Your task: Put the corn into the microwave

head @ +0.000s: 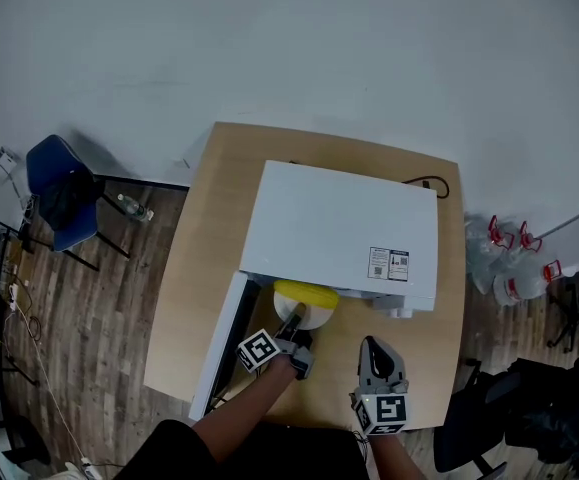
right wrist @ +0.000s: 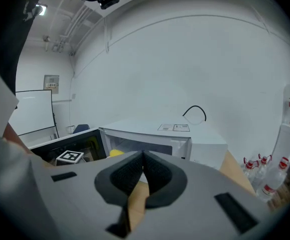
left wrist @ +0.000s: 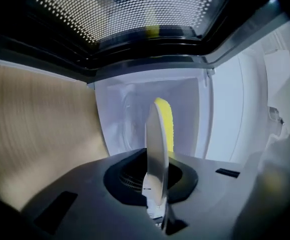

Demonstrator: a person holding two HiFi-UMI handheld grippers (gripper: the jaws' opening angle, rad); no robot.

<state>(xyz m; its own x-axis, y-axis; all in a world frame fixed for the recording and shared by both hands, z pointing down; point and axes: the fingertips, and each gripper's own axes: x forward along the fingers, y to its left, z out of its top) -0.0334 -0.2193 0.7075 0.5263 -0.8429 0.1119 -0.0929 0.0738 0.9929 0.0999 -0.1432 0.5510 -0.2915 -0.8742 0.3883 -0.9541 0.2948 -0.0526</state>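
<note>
The microwave [head: 339,228] stands on the wooden bench [head: 204,258] with its door [head: 219,343] swung wide open to the left, so the opening step looks done. The left claw [head: 295,326] is clamped tight on the near rim of a small white plate [head: 314,315], and the yellow corn [head: 306,293] lies on that plate, right at the mouth of the oven. In the left gripper view the plate [left wrist: 156,149] shows edge-on between the closed jaws, with the corn [left wrist: 166,119] on its far part and the pale cavity [left wrist: 127,119] straight ahead. The plate seems to be at the threshold and not yet resting on the oven floor, though the exact depth is hard to judge. The right claw [head: 372,350] hangs over the bench in front of the microwave, apart from the plate; in its own view its jaws are pressed together with nothing between them.

By my reckoning the task is well past halfway. What is left is to carry the plate fully inside, set it down and let go of the rim
</note>
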